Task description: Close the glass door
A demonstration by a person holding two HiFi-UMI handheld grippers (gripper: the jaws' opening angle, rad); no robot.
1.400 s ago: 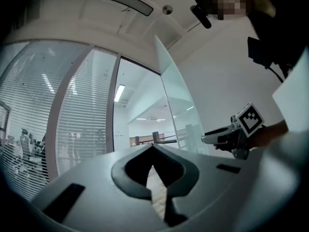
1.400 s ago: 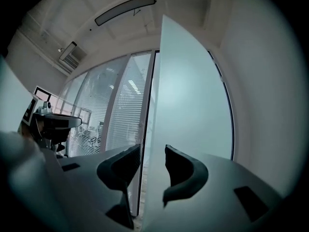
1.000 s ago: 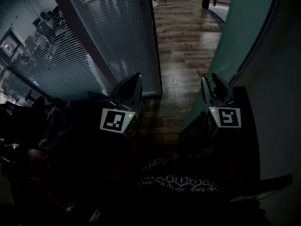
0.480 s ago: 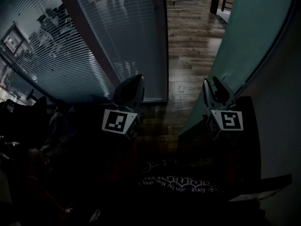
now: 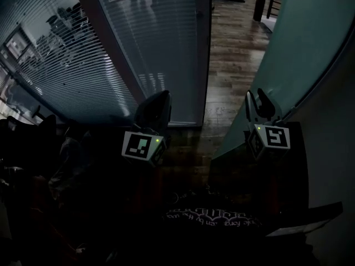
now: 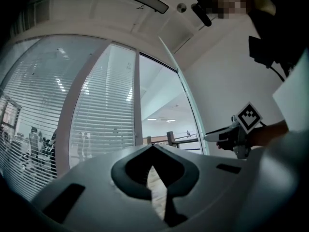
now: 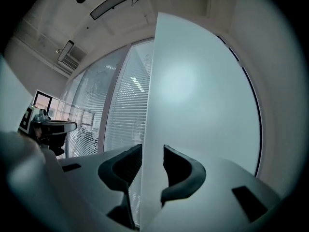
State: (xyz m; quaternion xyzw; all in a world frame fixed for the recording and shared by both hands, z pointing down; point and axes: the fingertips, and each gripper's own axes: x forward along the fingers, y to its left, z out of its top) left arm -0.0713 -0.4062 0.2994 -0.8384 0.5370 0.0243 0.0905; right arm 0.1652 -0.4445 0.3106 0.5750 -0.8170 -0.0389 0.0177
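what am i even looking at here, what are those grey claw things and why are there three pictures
There is no robot here: a person holds a two-jaw gripper in each hand. The dark picture comes from a camera on the person's head, looking down. The other two come from cameras riding on each gripper, looking along its jaws. The right gripper has the edge of the frosted glass door between its jaws, which appear to clamp it. The left gripper is shut and holds nothing; it points towards a glass wall with blinds. Below is a wooden floor. Each marker cube is part of its gripper.
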